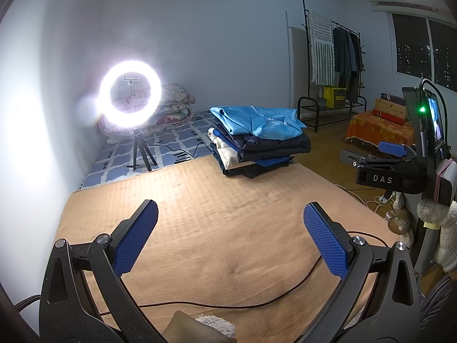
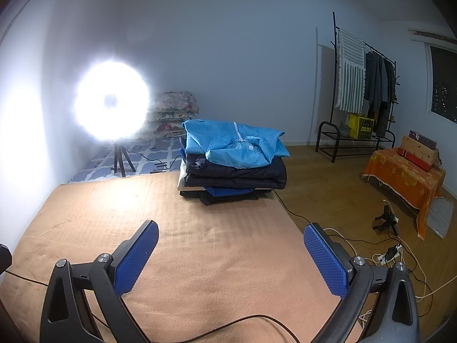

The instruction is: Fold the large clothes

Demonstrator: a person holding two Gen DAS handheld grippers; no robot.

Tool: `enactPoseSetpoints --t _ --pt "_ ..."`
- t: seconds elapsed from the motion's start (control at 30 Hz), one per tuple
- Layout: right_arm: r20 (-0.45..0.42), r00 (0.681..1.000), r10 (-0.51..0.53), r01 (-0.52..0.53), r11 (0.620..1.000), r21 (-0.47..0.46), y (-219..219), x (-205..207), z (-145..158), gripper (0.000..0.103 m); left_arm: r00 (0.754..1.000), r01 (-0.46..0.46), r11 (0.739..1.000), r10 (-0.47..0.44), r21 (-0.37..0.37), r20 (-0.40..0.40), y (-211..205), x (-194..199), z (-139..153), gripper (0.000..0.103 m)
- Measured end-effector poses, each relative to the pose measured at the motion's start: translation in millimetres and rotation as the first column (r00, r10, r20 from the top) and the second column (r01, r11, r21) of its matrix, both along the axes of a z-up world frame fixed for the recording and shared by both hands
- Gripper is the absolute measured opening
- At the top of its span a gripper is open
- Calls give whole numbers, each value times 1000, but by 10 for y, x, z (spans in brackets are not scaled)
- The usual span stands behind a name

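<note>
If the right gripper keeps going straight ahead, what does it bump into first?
Probably the clothes pile, light blue jacket on top. The open right gripper points over bare tan blanket toward it, though depth is hard to judge.

Left gripper (image 1: 230, 220) and right gripper (image 2: 230, 238): black frames, silver screws, blue textured fingers (image 1: 135, 238); "DAS" marking on the right.

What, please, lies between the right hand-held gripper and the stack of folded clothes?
Only bare tan blanket separates the open right hand-held gripper from the stack of folded clothes, as the right wrist view shows.
</note>
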State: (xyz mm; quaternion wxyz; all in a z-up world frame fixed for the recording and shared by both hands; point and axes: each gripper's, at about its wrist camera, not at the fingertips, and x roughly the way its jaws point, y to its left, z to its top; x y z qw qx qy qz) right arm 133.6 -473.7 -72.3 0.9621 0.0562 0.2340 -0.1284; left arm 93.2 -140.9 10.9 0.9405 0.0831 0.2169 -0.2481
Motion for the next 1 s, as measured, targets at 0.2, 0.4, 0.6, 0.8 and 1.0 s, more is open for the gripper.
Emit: enactPoseSetpoints --t 0.2,0.4,0.6,0.8,1.0 --pt "-1 1000 -1 1 1000 1 -4 -3 -4 103 1000 1 1000 -1 1 0 -5 -1 -1 103" --pt "-1 1000 -2 2 1000 1 0 -5 -3 103 1000 0 1000 0 -1 0 -3 -2 -1 103" --pt "-2 1000 -3 3 1000 1 5 -6 -2 103 1000 -2 1000 2 0 2 2 1 0 103" --pt "-7 1000 0 0 1000 -2 5 -24 -30 103 1000 -2 1000 2 0 5 3 0 0 103" --pt "-10 1000 5 -5 1000 -4 -38 -6 -51 103 1000 -23 1000 23 -7 12 3 -11 22 103"
